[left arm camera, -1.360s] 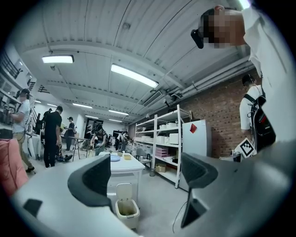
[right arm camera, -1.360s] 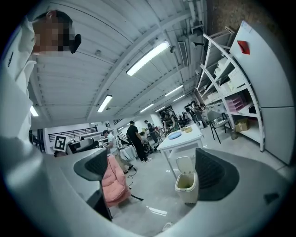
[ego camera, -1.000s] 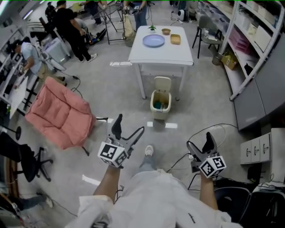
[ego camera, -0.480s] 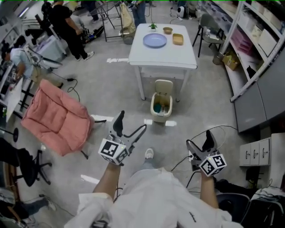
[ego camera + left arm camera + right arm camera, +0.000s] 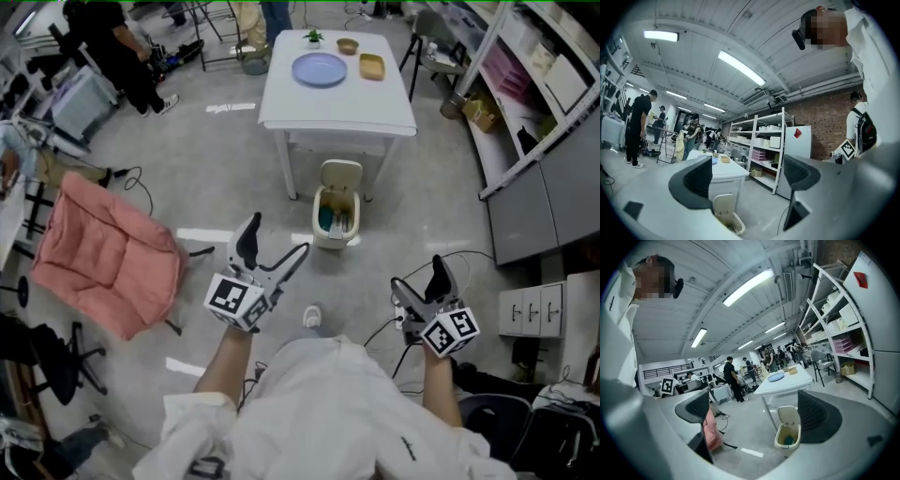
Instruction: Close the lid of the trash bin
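Observation:
A small cream trash bin stands on the floor under the front edge of a white table. Its lid is swung up and back, and something teal lies inside. Both grippers are held in the air well short of the bin. The left gripper is open and empty, and so is the right gripper. The left gripper view has the bin low between the jaws of the left gripper. In the right gripper view the bin sits beside the right jaw of the right gripper.
On the table are a blue plate, a small plant and two dishes. A pink padded chair stands to the left. Metal shelves and a drawer unit line the right. Cables trail on the floor, and people stand at the back.
The person has stepped forward, so the bin and table sit nearer and a little lower in the head view. Both grippers stay open and raised.

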{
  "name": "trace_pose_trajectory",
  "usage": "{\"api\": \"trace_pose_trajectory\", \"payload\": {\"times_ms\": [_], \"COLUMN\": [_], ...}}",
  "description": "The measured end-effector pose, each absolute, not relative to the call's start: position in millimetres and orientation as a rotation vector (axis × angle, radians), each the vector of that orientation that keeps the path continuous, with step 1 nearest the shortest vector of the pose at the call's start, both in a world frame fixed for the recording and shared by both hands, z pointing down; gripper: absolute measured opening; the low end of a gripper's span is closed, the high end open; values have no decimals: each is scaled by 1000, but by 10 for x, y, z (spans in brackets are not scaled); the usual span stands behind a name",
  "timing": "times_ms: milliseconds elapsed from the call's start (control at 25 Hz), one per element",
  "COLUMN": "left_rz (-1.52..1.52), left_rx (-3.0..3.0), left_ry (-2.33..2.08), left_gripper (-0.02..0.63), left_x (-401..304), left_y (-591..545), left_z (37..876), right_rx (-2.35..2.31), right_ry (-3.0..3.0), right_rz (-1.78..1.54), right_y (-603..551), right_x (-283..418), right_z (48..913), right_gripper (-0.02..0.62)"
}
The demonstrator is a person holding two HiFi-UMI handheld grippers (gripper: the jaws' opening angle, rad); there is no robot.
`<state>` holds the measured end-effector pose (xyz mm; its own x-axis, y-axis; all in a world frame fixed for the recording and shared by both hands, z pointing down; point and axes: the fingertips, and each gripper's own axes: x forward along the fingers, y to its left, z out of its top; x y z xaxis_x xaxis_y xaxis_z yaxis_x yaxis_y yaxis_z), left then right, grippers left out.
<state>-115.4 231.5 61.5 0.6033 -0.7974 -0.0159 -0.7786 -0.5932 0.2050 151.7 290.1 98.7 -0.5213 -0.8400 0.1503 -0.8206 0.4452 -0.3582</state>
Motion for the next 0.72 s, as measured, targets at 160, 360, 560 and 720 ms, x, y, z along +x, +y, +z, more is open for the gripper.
{"api": "trace_pose_trajectory", "payload": {"times_ms": [160,360,560,720], "left_rz": [-161,-209,-207,-216], "left_rx": [2663,2679,2667,2649], "left_ry": [-1274,-1299,-1286,-1300], "left_gripper": [459,457,457,457], "left_x": [-1223,-1400,-1447,-1448], "left_y": [2009,1675,1536,1448], "left_z": [652,637,680,701], "right_rx": [-1539,-1526,-1517,-1504], "right_ry": [2614,2624,2635,2647], "right_rz": [-604,-609,-610,-605], "right_y": [2639,2360,2238,2117], "right_x": [1398,1180,1081,1100], "right_z": [963,1012,983,961], "right_gripper": [580,580,580,580]}}
